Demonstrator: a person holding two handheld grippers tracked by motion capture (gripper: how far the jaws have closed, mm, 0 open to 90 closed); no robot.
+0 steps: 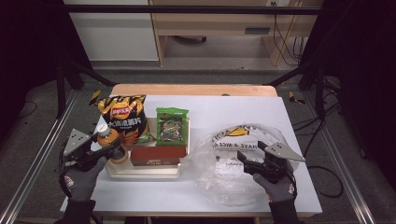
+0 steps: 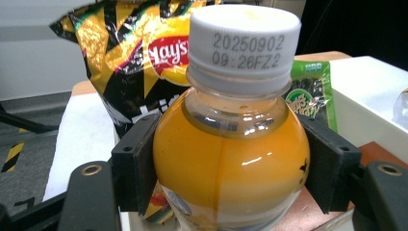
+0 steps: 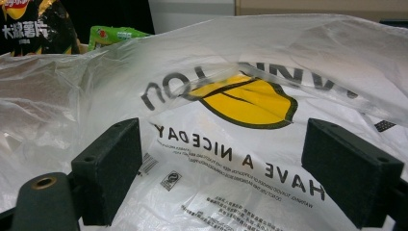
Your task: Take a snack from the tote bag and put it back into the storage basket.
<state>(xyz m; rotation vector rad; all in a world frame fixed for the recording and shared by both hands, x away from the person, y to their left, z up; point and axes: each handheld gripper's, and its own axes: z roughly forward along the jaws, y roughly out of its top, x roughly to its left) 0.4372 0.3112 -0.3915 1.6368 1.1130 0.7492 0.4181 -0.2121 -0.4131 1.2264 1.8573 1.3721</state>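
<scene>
An orange juice bottle (image 2: pixel 230 163) with a white cap stands at the left end of a cream tray (image 1: pixel 142 171). My left gripper (image 1: pixel 114 147) is shut on its round shoulder, one black pad pressed on each side. In the tray behind it stands a black and yellow chips bag (image 1: pixel 122 116), with a green snack packet (image 1: pixel 172 125) and a flat brown box (image 1: pixel 158 155) beside it. My right gripper (image 1: pixel 251 150) hovers open over a crumpled clear plastic bag (image 1: pixel 233 161) on the right. Its jaws stand wide apart, and the bag's printed film (image 3: pixel 231 110) lies beyond them.
The white tabletop (image 1: pixel 243 109) has bare room behind the bag and along the front edge. A wooden strip (image 1: pixel 194 89) runs along the far side. Black frame bars and cables flank the table on the floor.
</scene>
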